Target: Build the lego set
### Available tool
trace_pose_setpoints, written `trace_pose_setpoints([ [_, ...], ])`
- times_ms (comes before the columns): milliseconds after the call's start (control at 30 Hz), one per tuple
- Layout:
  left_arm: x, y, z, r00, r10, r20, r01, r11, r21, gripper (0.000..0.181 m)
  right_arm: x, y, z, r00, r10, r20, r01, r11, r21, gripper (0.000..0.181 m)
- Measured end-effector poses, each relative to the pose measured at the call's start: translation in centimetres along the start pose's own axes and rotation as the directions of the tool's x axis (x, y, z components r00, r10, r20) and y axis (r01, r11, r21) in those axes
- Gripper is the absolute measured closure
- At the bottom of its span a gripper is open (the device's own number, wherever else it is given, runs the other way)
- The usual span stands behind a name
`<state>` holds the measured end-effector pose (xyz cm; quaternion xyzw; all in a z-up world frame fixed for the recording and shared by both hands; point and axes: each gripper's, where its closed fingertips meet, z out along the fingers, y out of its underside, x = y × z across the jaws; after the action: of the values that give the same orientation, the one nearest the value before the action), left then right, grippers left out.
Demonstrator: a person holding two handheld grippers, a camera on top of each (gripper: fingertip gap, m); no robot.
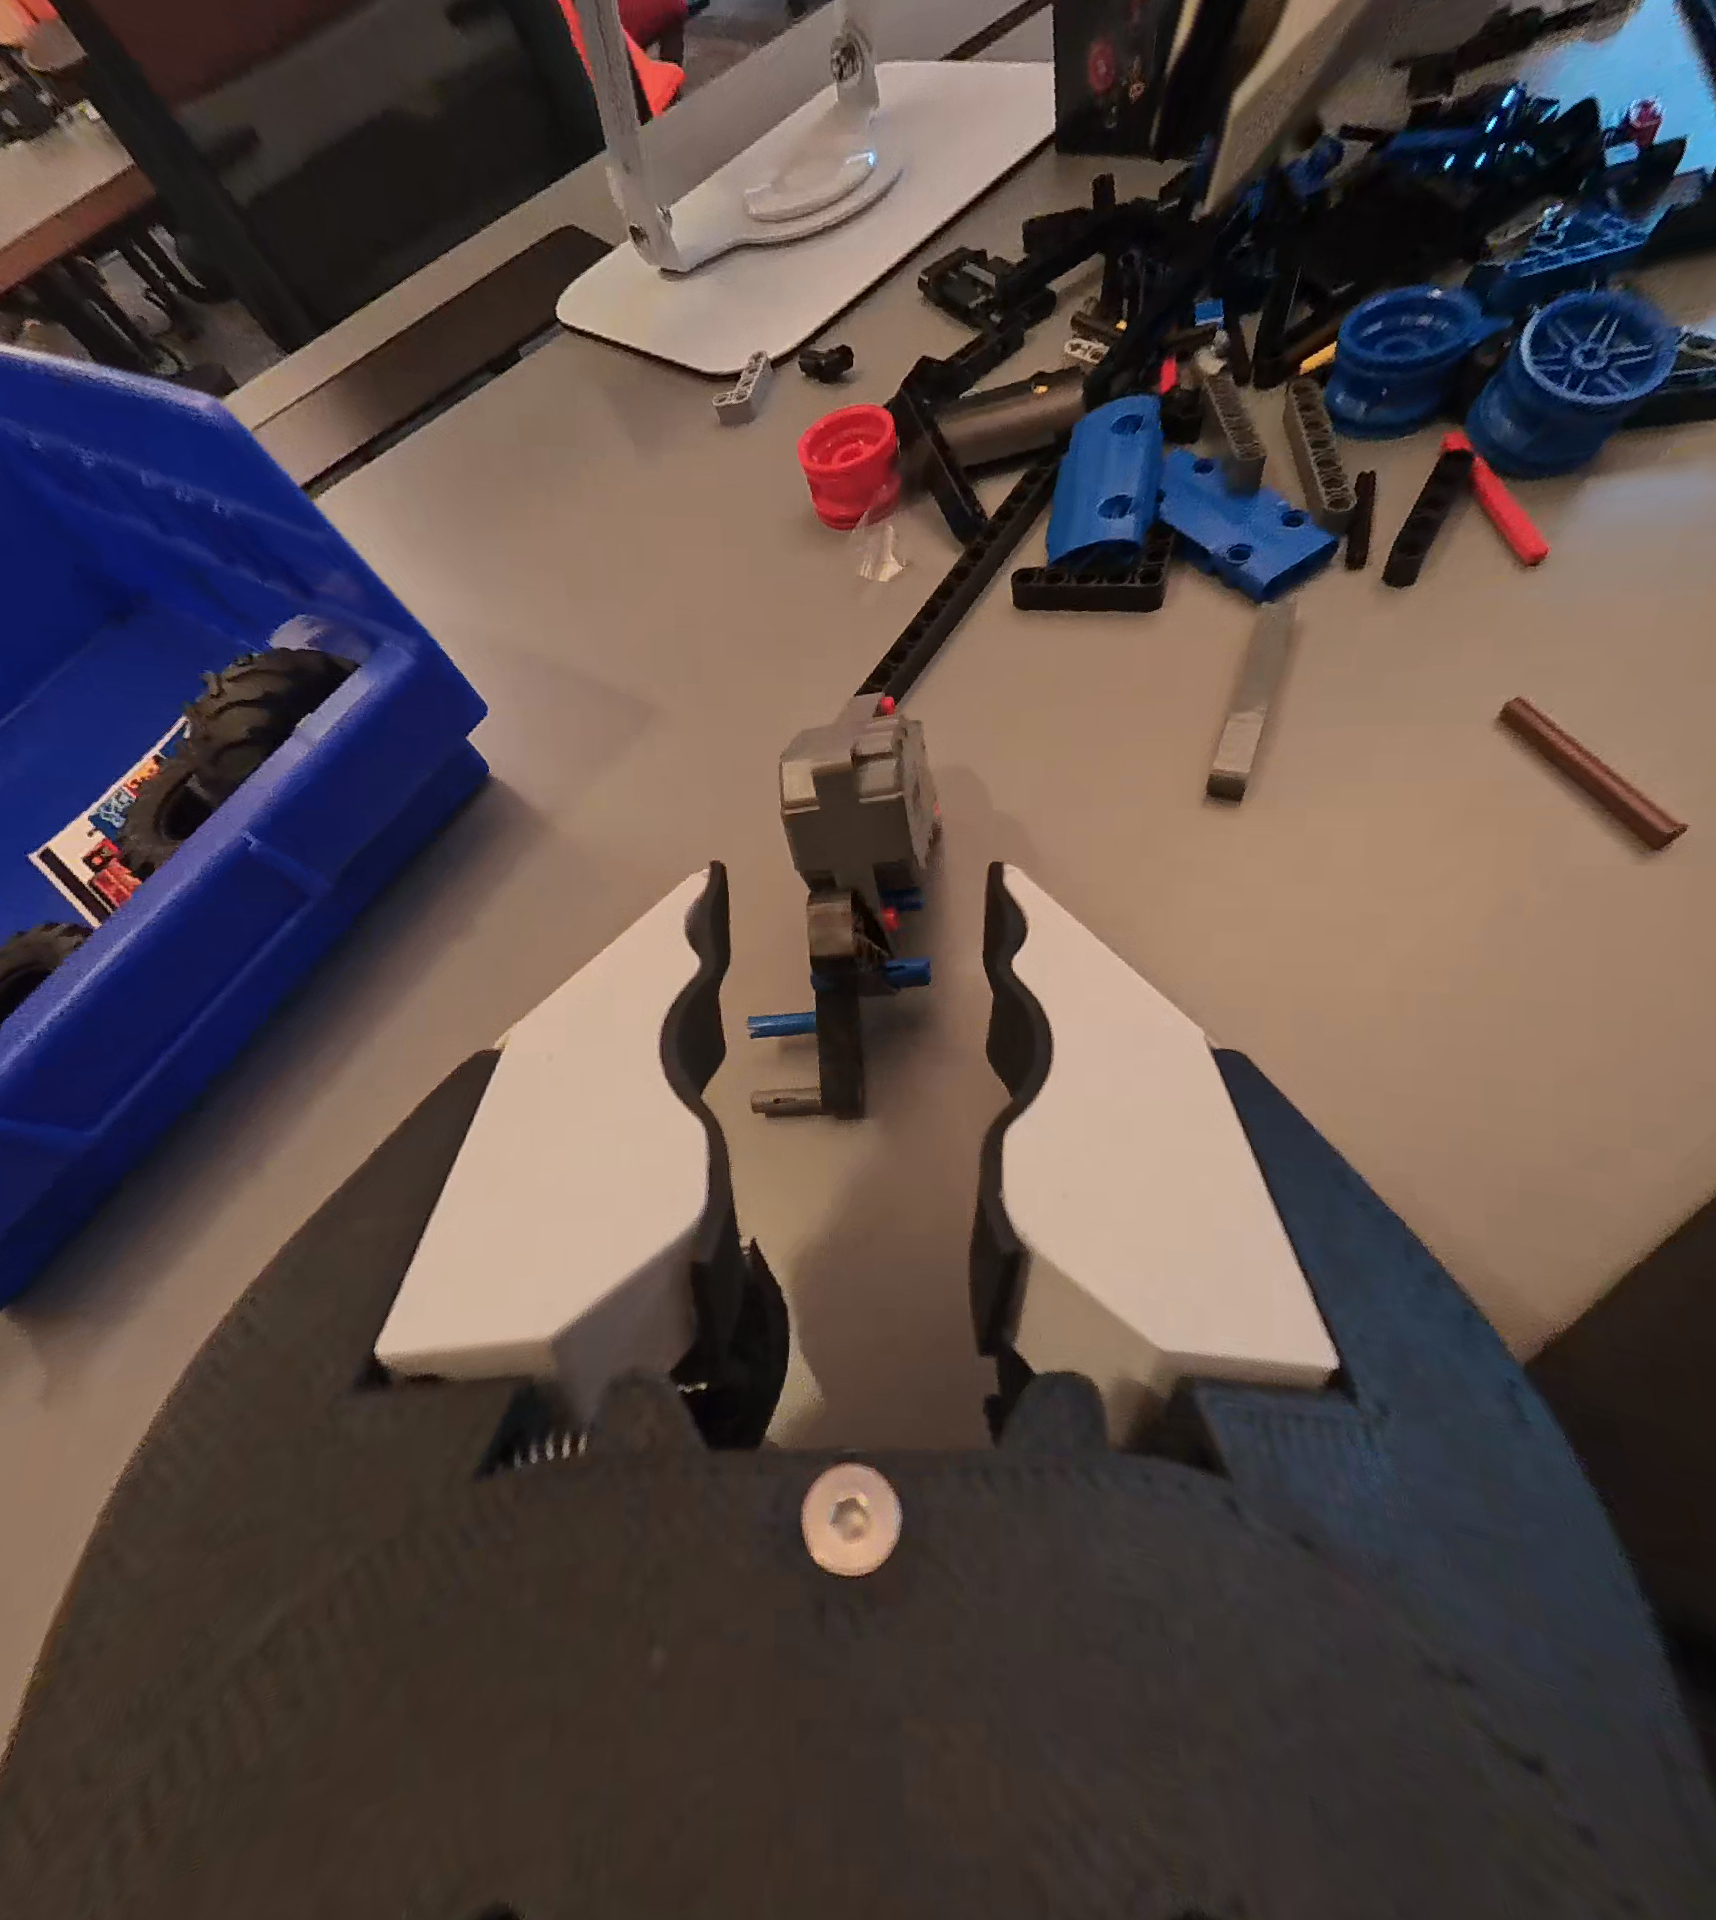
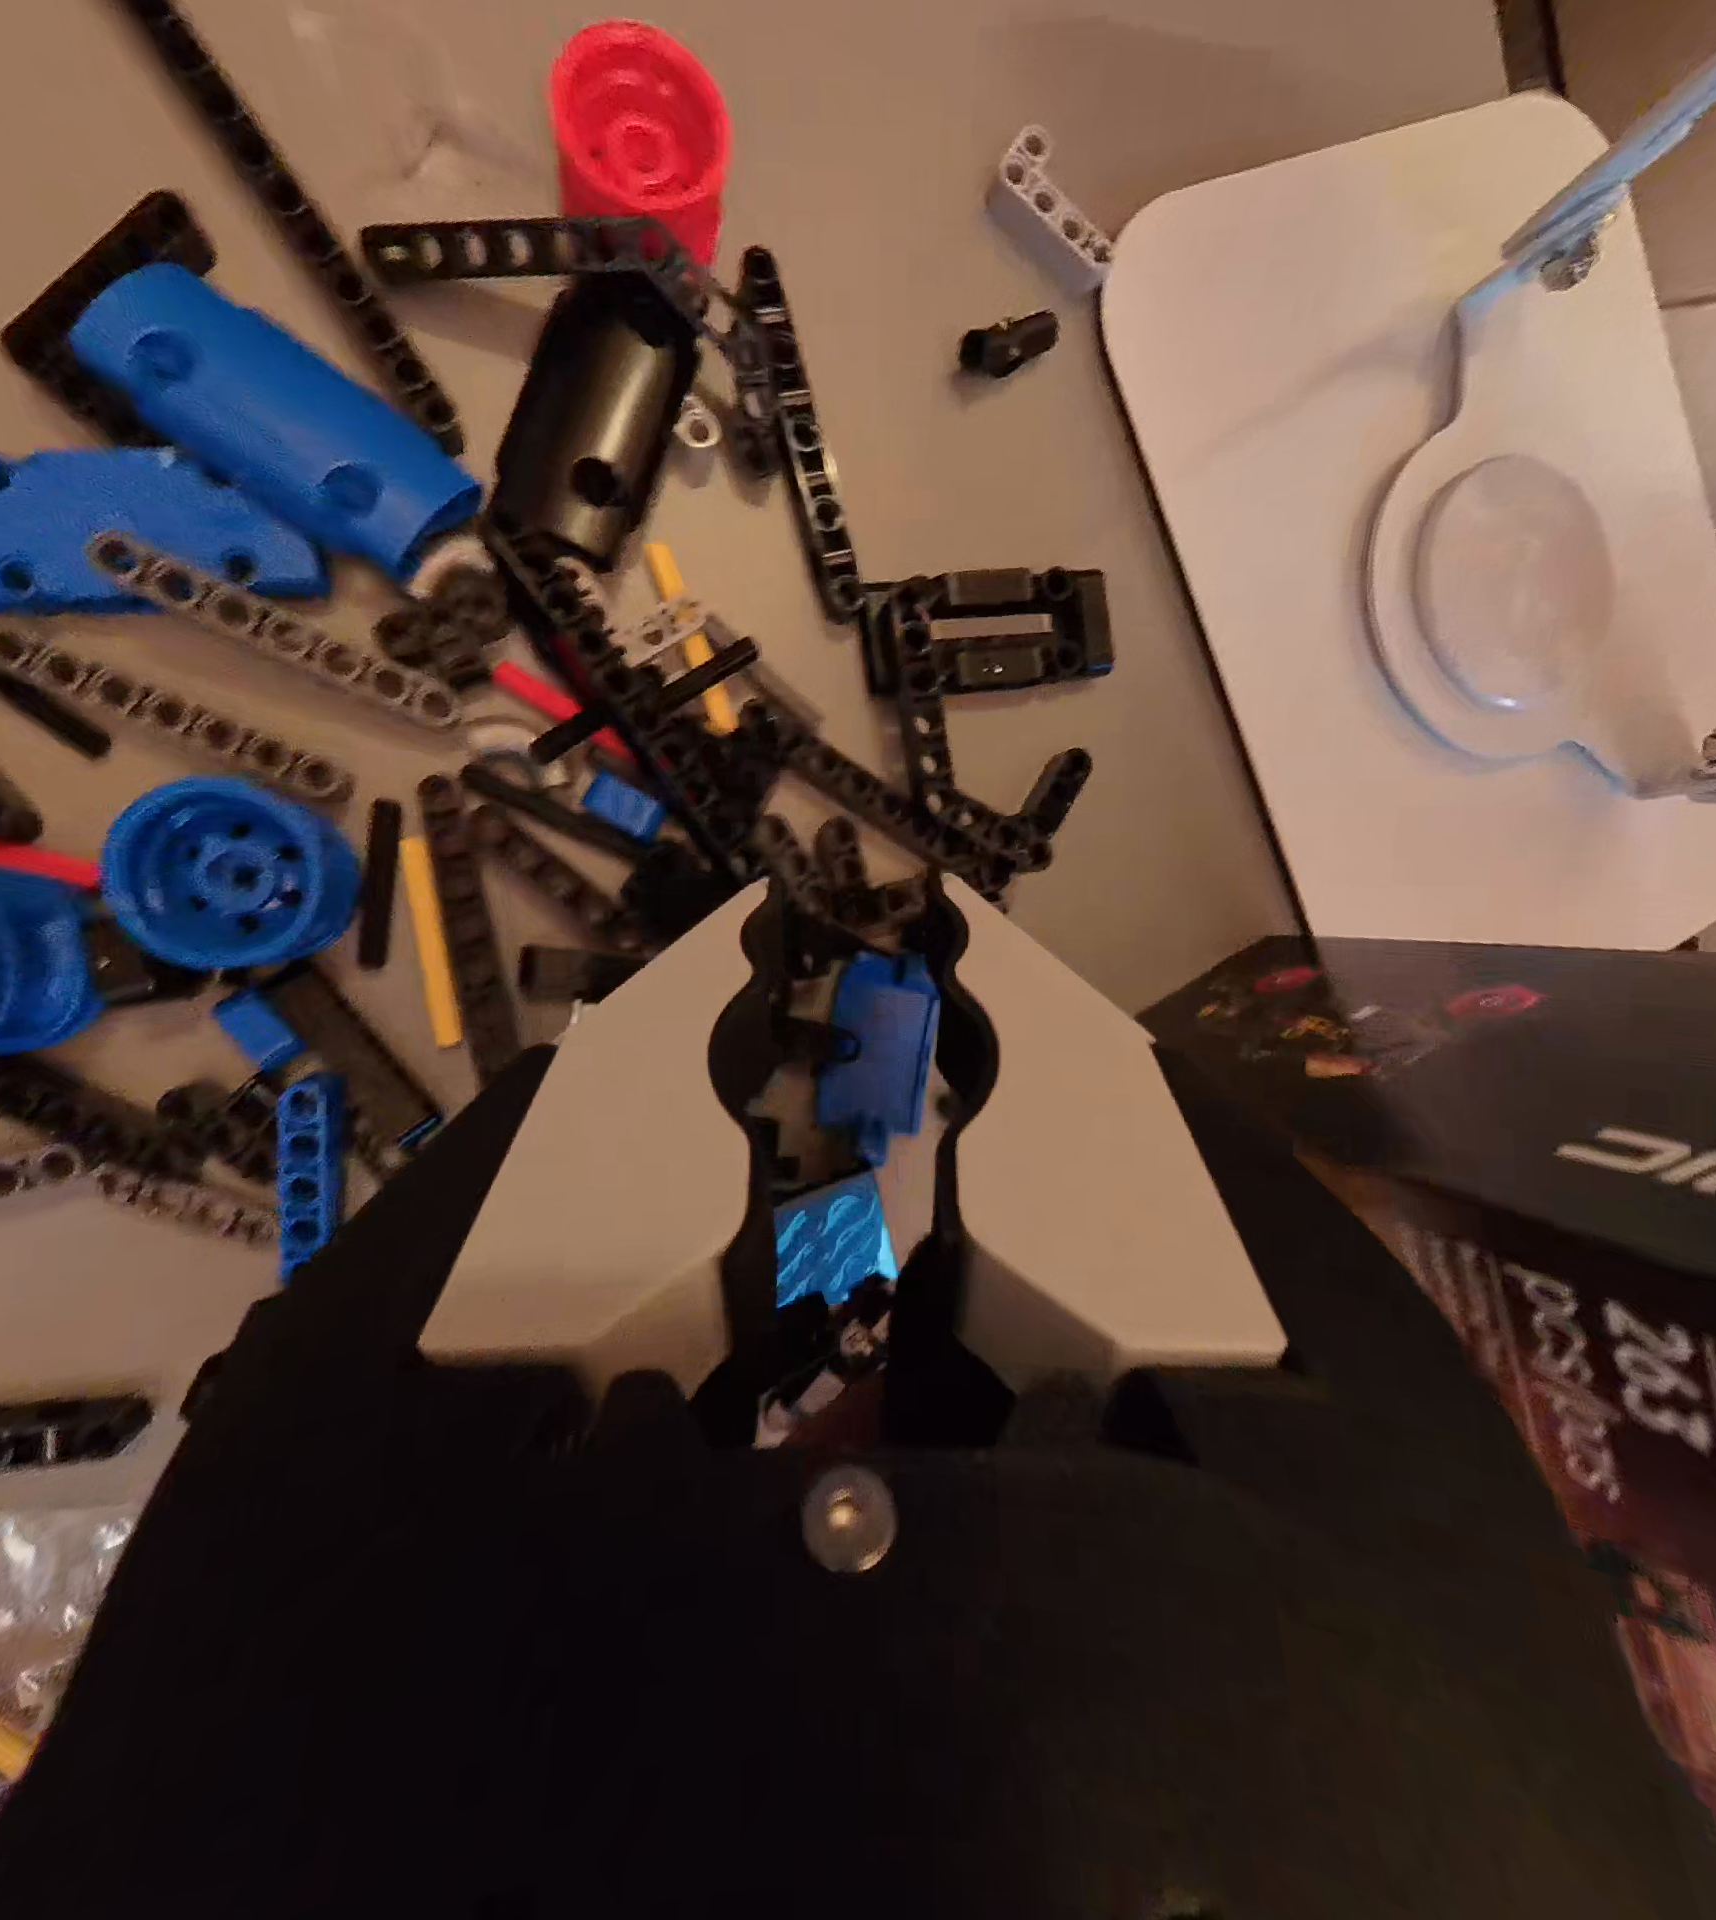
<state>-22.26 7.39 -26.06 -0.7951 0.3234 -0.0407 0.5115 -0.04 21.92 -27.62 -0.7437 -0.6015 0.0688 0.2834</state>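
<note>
In the left wrist view my left gripper (image 1: 859, 883) is open and low over the table. A small Lego assembly lies loose between its fingertips: a grey motor block (image 1: 859, 800) joined to a black beam with blue pins (image 1: 838, 1023). In the right wrist view my right gripper (image 2: 854, 909) hangs over the pile of loose parts (image 2: 625, 675), its jaws a narrow gap apart. Black beams and a blue piece (image 2: 880, 1049) show in that gap. I cannot tell whether they are held or lie below.
A blue bin (image 1: 106, 831) holding black tyres stands at the left. A white stand base (image 1: 792, 208) sits at the back. A red hub (image 1: 846, 462), blue hubs (image 1: 1581, 374), blue panels (image 1: 1186, 499), a grey axle (image 1: 1249, 707) and a brown axle (image 1: 1592, 774) lie about. The dark set box (image 2: 1508, 1143) is at the right. The left gripper's tips are roughly 25 cm from the right gripper's. My left gripper is the nearer one to the brown axle (image 1: 1592, 774): about 12 cm, against 20 cm.
</note>
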Motion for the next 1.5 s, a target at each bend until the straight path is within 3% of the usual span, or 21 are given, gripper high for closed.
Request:
trace_pose_setpoints([
  [267, 0.4, 0.1, 0.1, 0.999, 0.035, -0.001, -0.035, 0.999, -0.007, 0.135, 0.0, 0.0, 1.4, 0.992, 0.053, 0.114, -0.045, 0.997, -0.069, 0.170],
  [500, 0.3, -0.1, 0.0, 1.000, 0.026, -0.005, -0.026, 1.000, 0.006, 0.135, -1.5, 2.4, -0.3, 0.975, 0.047, 0.217, -0.010, 0.986, -0.165, 0.152],
  [733, 0.3, 0.0, 0.1, 0.999, 0.041, -0.001, -0.041, 0.999, 0.002, 0.135, 0.9, -1.4, -2.1, 0.995, 0.073, 0.075, -0.077, 0.996, 0.049, 0.157],
  [967, 0.4, 0.0, 0.1, 0.998, 0.057, 0.007, -0.057, 0.998, 0.000, 0.135, 1.2, -2.0, 1.7, 0.997, 0.081, 0.014, -0.081, 0.997, 0.000, 0.158],
  [1133, 0.4, -0.1, 0.1, 0.998, 0.055, 0.006, -0.055, 0.998, 0.004, 0.134, 1.4, -1.5, 2.9, 0.983, 0.177, 0.051, -0.177, 0.984, -0.016, 0.175],
  [1300, 0.2, -0.4, -0.1, 0.998, 0.059, 0.022, -0.060, 0.998, 0.033, 0.132, 0.8, -2.7, 0.8, 0.978, 0.192, 0.085, -0.197, 0.979, 0.057, 0.176],
  [1367, -0.4, -1.5, -1.0, 0.996, 0.059, 0.061, -0.065, 0.992, 0.112, 0.132, -0.4, -4.0, -1.0, 0.967, 0.206, 0.152, -0.226, 0.965, 0.130, 0.176],
  [1467, -2.1, -4.6, -4.8, 0.965, 0.121, 0.233, -0.189, 0.935, 0.299, 0.146, -3.4, -6.2, -4.1, 0.941, 0.183, 0.284, -0.251, 0.942, 0.224, 0.176],
  [1500, -1.9, -4.9, -5.4, 0.971, 0.105, 0.213, -0.171, 0.932, 0.321, 0.143, -4.8, -6.9, -5.1, 0.932, 0.158, 0.327, -0.245, 0.938, 0.244, 0.176],
])
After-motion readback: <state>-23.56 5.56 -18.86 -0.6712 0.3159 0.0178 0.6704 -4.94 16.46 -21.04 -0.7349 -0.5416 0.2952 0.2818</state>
